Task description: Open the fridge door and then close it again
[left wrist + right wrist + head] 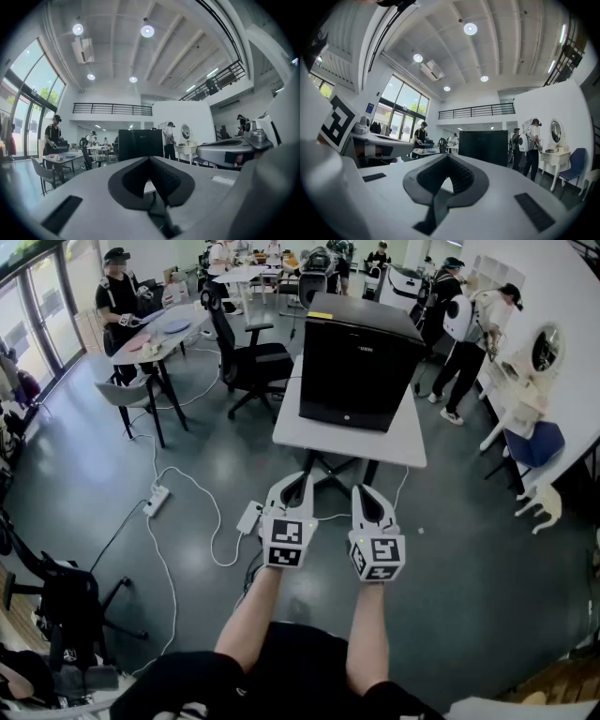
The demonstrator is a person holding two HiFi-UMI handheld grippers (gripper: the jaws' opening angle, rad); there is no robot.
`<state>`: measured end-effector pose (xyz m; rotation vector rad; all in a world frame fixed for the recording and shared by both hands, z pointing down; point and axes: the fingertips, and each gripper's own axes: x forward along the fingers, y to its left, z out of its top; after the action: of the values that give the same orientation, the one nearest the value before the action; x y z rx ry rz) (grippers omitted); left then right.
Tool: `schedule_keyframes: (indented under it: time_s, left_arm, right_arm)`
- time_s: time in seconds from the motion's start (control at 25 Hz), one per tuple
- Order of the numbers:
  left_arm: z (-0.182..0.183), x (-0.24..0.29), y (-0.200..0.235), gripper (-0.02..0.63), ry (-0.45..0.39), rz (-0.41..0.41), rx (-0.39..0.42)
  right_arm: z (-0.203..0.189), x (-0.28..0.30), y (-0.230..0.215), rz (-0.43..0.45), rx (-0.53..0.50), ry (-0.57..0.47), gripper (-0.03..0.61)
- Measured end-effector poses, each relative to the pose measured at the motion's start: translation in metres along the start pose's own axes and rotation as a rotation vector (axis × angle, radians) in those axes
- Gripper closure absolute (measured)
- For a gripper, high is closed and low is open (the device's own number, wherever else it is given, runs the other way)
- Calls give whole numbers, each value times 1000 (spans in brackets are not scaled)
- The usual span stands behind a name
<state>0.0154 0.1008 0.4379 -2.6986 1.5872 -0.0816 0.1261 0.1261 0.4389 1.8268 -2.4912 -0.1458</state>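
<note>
A small black fridge (358, 371) stands on a white table (403, 444) ahead of me, its door shut and facing me. The same black fridge (139, 145) shows in the left gripper view, and the fridge (483, 147) also shows in the right gripper view. My left gripper (296, 482) and right gripper (364, 493) are held side by side, level, short of the table's near edge. Both are shut with nothing between the jaws. Neither touches the fridge.
A black office chair (246, 360) stands left of the table. A power strip (156, 500) and white cables lie on the grey floor. Several people work at tables at the back (120, 306) and by the right wall (464, 334). A white dresser with a mirror (525, 381) stands right.
</note>
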Motion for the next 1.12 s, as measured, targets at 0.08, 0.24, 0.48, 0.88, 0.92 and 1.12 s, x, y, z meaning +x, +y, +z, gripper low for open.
schedule_keyframes:
  time_s: [0.08,0.24,0.48,0.88,0.92,1.12]
  left_arm:
    - [-2,2,-5,618,3,0,-7]
    - [-11,-1,-17,618,15,-3,-10]
    - [-24,9,0,618,28,25,-42]
    - [-51,105,77,618,33,35,-95]
    - [-52,120,88,618,33,31,-101]
    - [-50,201,139,618,45,3,-104]
  right_arm:
    - [-2,-1,-4,3,7,2,584]
    - [-11,-9,-7,16,26,9,584]
    - [-29,12,-9,53,47,9,584]
    - [-53,132,-13,125,63,-14,584]
    - [-57,150,-14,129,67,-12,584]
    - [-65,243,-30,133,71,5,584]
